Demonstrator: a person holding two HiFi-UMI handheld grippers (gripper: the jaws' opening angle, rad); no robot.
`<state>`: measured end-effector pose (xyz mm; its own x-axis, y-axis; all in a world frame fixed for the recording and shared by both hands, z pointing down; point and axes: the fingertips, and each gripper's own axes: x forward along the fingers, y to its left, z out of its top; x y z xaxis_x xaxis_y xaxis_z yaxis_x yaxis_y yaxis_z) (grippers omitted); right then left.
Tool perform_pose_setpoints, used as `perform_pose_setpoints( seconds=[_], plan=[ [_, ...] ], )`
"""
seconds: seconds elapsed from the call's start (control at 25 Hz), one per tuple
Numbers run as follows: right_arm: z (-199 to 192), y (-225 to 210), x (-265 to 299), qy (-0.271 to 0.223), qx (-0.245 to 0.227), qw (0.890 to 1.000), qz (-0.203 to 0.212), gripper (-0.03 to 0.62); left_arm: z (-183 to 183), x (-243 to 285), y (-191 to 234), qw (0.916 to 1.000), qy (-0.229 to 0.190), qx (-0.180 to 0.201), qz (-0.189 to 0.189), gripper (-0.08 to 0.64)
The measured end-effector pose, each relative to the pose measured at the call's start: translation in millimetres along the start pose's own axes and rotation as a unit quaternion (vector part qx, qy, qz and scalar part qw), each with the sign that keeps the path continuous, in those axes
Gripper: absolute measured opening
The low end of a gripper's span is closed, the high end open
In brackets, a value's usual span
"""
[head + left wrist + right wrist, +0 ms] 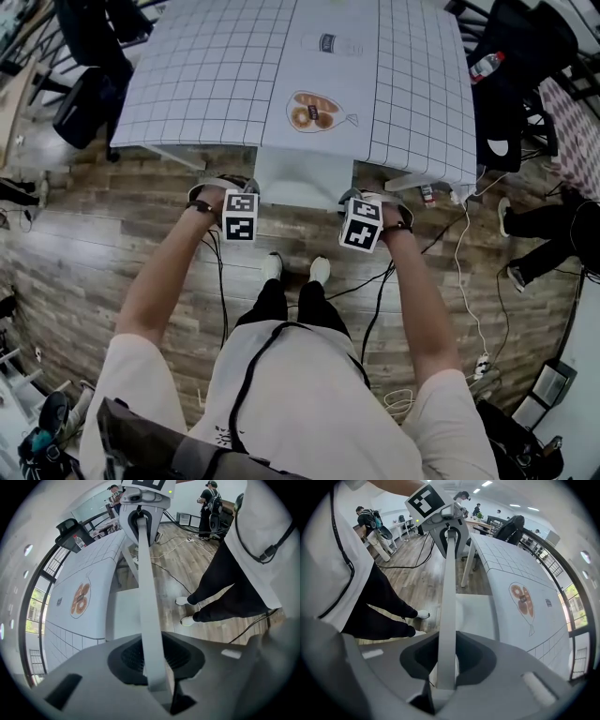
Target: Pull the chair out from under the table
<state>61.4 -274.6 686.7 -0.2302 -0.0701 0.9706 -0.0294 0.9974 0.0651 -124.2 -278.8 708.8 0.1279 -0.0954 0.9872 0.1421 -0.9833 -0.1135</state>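
Clamping chair back (146,597): left hand-held gripper (157,667) at 9 o'clock end, right hand-held gripper (444,665) at 3 o'clock end; table (216,75) at 12.

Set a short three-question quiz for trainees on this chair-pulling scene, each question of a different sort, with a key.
1. True or false: the left gripper and the right gripper both have their fingers closed on the top rail of the chair.
2. Multiple choice: relative to the table, the chair is A) fully clear of it, B) partly tucked under it, C) stacked on top of it.
3. Short answer: what colour are the person's shoes?
Key: 1 true; 2 B; 3 white.
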Motion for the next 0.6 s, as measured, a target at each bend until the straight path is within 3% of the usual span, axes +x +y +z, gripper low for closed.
perform_pose_setpoints(
  seconds=[0.6],
  plan=[
    [3,143,-10,-0.009,0.015,0.999,0.029,0.084,17,-21,-136,0.9991,-0.018,-0.02,-0.034,0.084]
  ],
)
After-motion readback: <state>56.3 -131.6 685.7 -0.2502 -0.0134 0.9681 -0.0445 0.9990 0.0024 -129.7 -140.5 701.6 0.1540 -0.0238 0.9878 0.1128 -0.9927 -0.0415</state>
